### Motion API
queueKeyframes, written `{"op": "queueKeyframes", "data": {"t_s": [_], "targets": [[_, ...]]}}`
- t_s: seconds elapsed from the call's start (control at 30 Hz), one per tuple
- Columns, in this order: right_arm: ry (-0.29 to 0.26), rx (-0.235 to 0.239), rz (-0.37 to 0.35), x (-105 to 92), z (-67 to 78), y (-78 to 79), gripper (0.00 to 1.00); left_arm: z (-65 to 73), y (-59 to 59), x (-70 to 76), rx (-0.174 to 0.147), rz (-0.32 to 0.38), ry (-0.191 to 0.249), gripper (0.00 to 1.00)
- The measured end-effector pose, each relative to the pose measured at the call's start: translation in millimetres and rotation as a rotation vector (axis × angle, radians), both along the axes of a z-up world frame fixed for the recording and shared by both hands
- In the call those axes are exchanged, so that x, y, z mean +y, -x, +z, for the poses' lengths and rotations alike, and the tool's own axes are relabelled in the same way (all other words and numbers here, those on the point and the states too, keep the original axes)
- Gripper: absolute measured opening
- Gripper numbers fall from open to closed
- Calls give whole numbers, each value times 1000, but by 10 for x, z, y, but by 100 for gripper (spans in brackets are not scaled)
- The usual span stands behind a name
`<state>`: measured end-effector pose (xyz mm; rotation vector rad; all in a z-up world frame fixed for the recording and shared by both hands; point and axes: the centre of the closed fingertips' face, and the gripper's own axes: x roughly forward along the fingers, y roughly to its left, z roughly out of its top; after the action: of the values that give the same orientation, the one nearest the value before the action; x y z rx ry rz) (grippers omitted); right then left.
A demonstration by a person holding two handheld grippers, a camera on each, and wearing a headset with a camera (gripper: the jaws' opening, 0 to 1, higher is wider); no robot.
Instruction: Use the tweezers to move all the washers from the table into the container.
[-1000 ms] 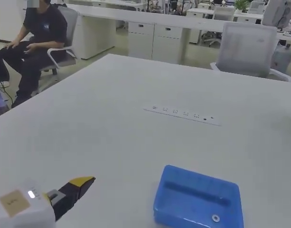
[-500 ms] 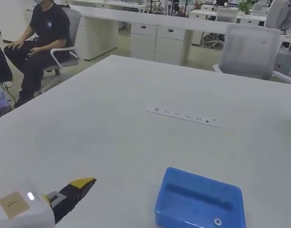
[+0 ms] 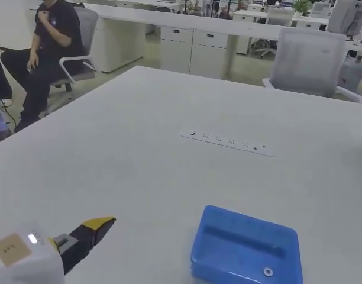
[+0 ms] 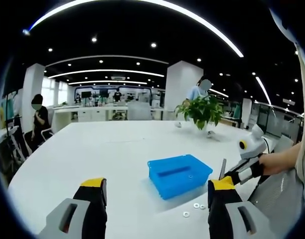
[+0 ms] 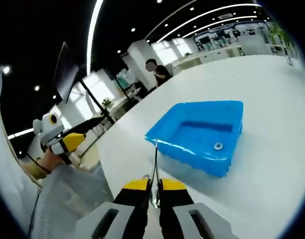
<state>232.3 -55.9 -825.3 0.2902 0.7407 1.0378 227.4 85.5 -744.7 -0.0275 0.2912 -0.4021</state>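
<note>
The right gripper (image 5: 154, 185) has its jaws pressed together on the tweezers (image 5: 155, 162). Their thin metal legs rise straight ahead of it, pointing toward the near wall of the blue container (image 5: 190, 153). The tips look empty, though they are too fine to be sure. The left gripper (image 4: 157, 183) hangs with its jaws wide apart, holding nothing, low over the white table (image 3: 139, 154) and off to the left of the container.

One washer (image 5: 218, 146) lies flat on the container's floor, near a corner. In the left gripper view three more washers (image 4: 186, 214) lie on the table just beside the container's near side. Two are close together and the third is a little apart.

They are small, thin, flat rings of pale, shiny metal, each with a round hole in the middle. I judge them to be very light, stiff and slippery. Because they sit flush on the smooth tabletop, the tweezer tips will probably find little edge to catch. The surest hold is likely on the rim, with one leg through the hole and the other outside the ring. A gentle, steady squeeze should do, since too hard a pinch could make a washer skate away or flip out.
</note>
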Motion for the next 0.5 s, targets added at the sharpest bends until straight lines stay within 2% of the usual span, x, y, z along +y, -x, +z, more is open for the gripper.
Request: {"op": "queueKeyframes", "data": {"t_s": [0.3,0.5], "targets": [[-104,27,-116,-156,261,-210,3,-6,1,-7,1,-4,-3,84],[-134,6,-148,-158,435,-295,3,-8,5,-14,2,-8,-4,84]]}}
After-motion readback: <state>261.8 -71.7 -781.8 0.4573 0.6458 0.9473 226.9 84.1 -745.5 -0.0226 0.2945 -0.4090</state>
